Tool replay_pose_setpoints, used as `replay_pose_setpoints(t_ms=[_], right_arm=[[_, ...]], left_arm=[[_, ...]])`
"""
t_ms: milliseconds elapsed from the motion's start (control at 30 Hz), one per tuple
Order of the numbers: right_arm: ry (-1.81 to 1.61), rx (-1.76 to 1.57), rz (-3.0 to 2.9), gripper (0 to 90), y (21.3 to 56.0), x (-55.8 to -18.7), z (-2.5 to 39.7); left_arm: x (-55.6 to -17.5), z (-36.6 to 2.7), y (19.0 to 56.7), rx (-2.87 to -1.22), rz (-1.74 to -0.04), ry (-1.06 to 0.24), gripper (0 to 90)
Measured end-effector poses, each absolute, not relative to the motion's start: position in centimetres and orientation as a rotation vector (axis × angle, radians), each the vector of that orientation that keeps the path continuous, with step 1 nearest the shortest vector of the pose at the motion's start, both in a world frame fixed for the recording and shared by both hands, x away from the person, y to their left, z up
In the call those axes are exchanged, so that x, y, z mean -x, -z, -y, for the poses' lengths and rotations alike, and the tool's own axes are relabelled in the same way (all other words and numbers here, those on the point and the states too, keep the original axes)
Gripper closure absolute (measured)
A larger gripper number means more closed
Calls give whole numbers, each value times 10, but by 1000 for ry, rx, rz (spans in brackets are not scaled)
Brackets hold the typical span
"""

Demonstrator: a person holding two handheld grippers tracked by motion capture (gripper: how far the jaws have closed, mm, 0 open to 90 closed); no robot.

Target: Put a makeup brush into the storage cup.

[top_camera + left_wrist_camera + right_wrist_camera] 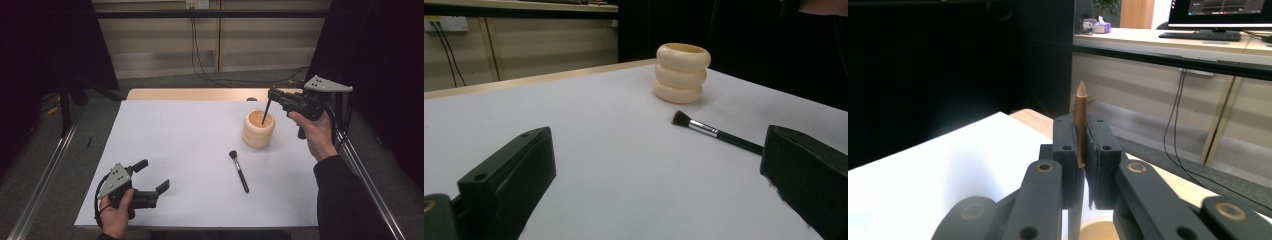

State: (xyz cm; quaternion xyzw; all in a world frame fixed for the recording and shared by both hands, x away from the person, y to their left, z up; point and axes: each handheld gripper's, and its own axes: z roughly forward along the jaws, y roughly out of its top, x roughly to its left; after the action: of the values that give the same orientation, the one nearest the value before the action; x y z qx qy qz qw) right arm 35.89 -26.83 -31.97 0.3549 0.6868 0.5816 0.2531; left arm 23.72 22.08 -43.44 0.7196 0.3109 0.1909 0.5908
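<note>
One cream ribbed ring-stacked holder (258, 128) counted. Two brushes counted: one black-handled makeup brush with dark bristles (239, 171) laid on white surface (180, 150); one slim brown pointed-handled brush (1080, 122).

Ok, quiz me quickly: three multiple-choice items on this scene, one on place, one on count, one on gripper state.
1. Where does the makeup brush lie?
A. Inside the holder
B. Flat on the white table
C. In the left hand-held gripper

2. How many stacked rings form the cream holder?
A. Three
B. One
C. Five

3. What is the right hand-held gripper doing?
A. Open, empty
B. Resting on the table
C. Shut on a thin brush handle over the holder

Answers: 1 B, it lies flat near the holder. 2 A, three bulges show. 3 C, the jaws pinch the stick.
</note>
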Motion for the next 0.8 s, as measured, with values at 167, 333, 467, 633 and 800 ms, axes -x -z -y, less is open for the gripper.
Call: replay_pose_setpoints(t_ms=[167, 333, 467, 633, 800], right_arm=[[-1570, -996, -1853, 841, 326, -367, 272], [-1544, -1007, -1857, 841, 331, -372, 272], [-1536, -1013, -1853, 841, 338, -374, 270], [-1526, -1029, -1859, 841, 346, -376, 268], [-1518, -1047, -1850, 841, 354, -377, 269]], left_arm=[[-237, -221, 434, -1678, -722, -446, 14], [-237, -221, 433, -1688, -704, -445, 15], [-236, -220, 432, -1673, -703, -445, 16], [-236, -221, 432, -1673, -711, -455, 15], [-236, -221, 431, -1694, -698, -458, 14]])
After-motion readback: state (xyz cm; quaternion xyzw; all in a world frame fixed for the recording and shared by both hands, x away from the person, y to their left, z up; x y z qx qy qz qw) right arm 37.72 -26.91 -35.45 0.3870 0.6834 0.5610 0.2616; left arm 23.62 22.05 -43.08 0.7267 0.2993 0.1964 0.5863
